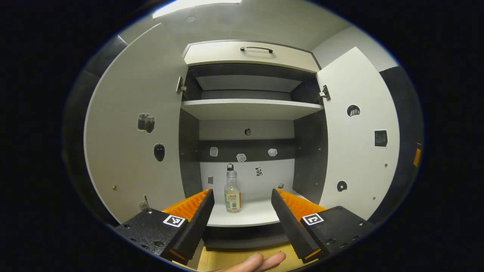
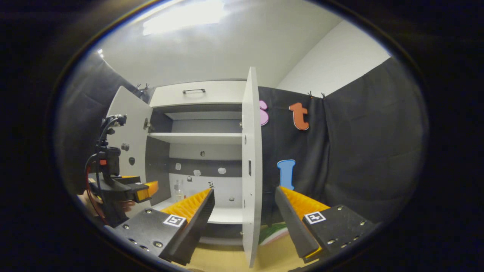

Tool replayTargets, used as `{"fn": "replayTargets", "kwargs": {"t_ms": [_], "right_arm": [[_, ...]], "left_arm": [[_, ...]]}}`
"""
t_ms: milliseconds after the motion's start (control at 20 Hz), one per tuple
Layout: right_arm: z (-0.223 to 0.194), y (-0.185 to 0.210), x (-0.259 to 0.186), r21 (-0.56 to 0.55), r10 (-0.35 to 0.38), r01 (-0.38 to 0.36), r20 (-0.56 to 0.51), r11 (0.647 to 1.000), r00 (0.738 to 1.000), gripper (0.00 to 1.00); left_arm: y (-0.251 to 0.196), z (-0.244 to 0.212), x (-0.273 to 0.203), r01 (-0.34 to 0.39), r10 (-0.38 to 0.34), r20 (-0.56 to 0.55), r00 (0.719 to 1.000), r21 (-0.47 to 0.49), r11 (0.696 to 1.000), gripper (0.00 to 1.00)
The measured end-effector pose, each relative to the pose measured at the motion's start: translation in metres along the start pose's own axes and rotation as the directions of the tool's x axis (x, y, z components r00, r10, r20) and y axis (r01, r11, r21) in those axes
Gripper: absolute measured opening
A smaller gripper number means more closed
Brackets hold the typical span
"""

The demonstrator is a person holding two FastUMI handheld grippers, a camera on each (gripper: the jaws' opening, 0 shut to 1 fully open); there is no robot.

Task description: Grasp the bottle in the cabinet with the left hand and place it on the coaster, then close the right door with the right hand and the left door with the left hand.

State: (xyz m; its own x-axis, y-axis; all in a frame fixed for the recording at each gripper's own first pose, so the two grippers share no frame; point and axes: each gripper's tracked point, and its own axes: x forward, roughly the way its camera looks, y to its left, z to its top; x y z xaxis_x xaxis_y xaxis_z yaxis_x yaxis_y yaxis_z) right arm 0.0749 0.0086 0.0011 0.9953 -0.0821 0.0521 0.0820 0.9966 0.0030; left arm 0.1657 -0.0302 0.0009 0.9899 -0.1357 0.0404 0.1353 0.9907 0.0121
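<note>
Bottle: the bottle [image 1: 232,192] stands upright on the cabinet's bottom shelf [image 1: 249,215], low centre of the left gripper view, framed in the gap between your fingers; it is well apart from both.
Left gripper: your left gripper [image 1: 242,204] is spread wide and empty, aimed straight at the bottle, which looks like the line-up for the first grasp. In the right gripper view it appears at lower left [image 2: 145,189], outside the cabinet front.
Right gripper: your right gripper [image 2: 245,204] is also apart and holds nothing, its fingers either side of the right door's [image 2: 251,170] edge, not touching it; probably waiting for the closing step.
Doors: the left door [image 1: 132,151] and the right door [image 1: 359,151] both stand swung open, leaving the way in unobstructed.
Hidden: the coaster cannot be identified for certain; a coloured shape low in the right gripper view, behind the door, is too cut off to name.
Hard to read: the bottle's label and contents are too small. Fingertips [image 1: 257,262] of a hand are cropped at bottom centre.
</note>
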Motion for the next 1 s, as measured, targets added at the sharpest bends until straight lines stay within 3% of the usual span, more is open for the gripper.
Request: {"fn": "replayTargets", "kwargs": {"t_ms": [450,650,850,900,950,1000], "right_arm": [[-0.014,0.002,0.02,-0.022,-0.024,0.023,-0.017,0.999,1.0,0.98],[-0.011,0.021,0.025,-0.016,0.018,-0.018,0.003,1.0,1.0,0.98],[-0.012,0.043,0.029,0.01,0.073,-0.073,0.015,0.997,0.997,1.0],[-0.013,0.044,0.03,0.015,0.074,-0.075,0.016,0.997,0.997,0.93],[-0.014,0.047,0.031,0.02,0.075,-0.075,0.014,0.997,0.997,0.98],[-0.015,0.05,0.033,0.02,0.079,-0.079,0.014,0.997,0.997,0.93]], "left_arm": [[-0.022,-0.044,0.058,0.081,-0.08,-0.048,0.996,0.017,0.997,0.96],[-0.017,-0.082,0.106,0.083,-0.085,-0.077,0.993,-0.036,0.996,0.96],[0.007,-0.097,0.156,0.025,-0.027,-0.06,0.998,-0.041,0.999,0.97],[0.013,-0.099,0.167,0.01,-0.012,-0.057,0.998,-0.032,0.999,0.97],[0.02,-0.101,0.179,-0.008,0.007,-0.048,0.999,-0.024,1.0,0.96],[0.025,-0.103,0.19,-0.02,0.019,-0.05,0.999,-0.021,1.0,0.97]]}}
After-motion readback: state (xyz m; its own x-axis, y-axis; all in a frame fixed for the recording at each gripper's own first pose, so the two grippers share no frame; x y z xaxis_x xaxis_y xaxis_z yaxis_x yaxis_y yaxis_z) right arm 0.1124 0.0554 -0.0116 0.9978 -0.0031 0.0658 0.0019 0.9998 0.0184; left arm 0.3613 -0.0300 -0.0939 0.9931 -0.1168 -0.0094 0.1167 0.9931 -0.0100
